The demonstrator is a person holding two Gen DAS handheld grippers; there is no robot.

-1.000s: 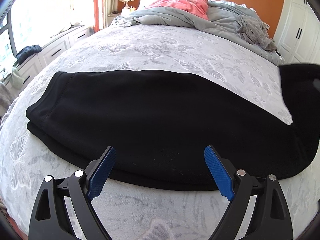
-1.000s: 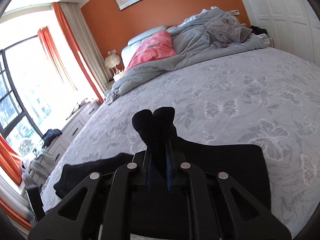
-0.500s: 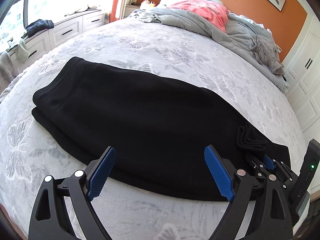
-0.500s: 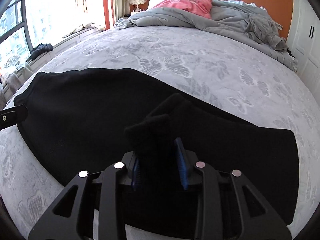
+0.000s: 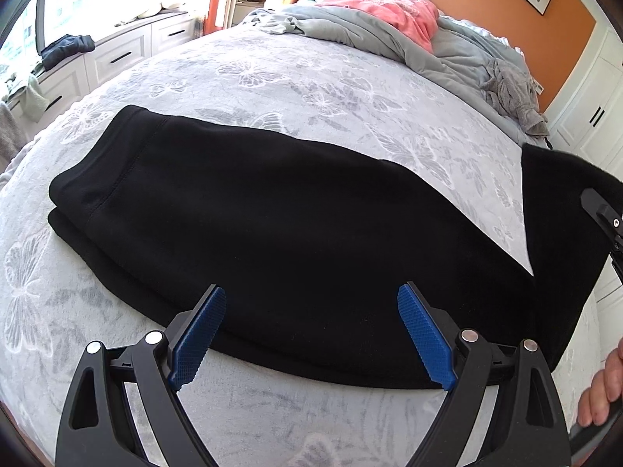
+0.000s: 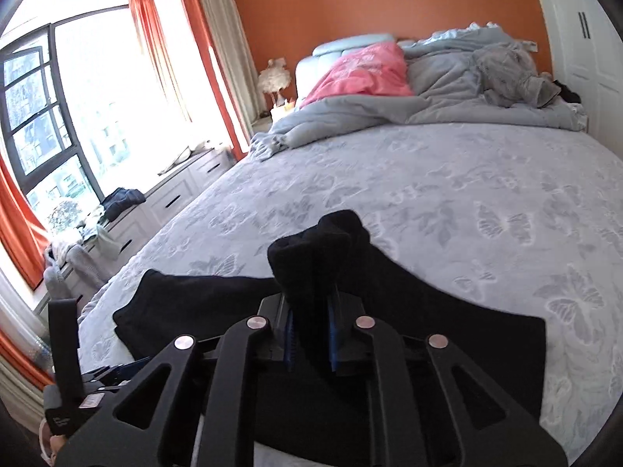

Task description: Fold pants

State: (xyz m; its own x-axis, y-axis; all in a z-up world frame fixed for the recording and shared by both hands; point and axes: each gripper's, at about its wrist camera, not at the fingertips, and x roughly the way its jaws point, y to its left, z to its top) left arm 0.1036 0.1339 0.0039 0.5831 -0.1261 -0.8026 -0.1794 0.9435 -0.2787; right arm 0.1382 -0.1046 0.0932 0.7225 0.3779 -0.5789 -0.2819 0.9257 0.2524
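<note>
Black pants (image 5: pixel 280 218) lie flat across the grey butterfly bedspread (image 5: pixel 311 89), waistband at the left. My left gripper (image 5: pixel 311 330) is open and empty, just above the near edge of the pants. My right gripper (image 6: pixel 311 334) is shut on the leg end of the pants (image 6: pixel 315 249), which bunches up between its blue pads. That lifted leg end hangs at the right edge of the left wrist view (image 5: pixel 560 233), raised off the bed. The rest of the pants lies below it (image 6: pixel 194 303).
A rumpled grey duvet (image 6: pixel 447 105) and a pink pillow (image 6: pixel 362 74) lie at the head of the bed. White drawers (image 5: pixel 117 54) with clothes on top run under the window at the left. White wardrobes (image 5: pixel 592 109) stand at the right.
My right gripper has lifted the leg end up off the pants after lowering it onto them half a second ago. My left gripper stays open over the near edge.
</note>
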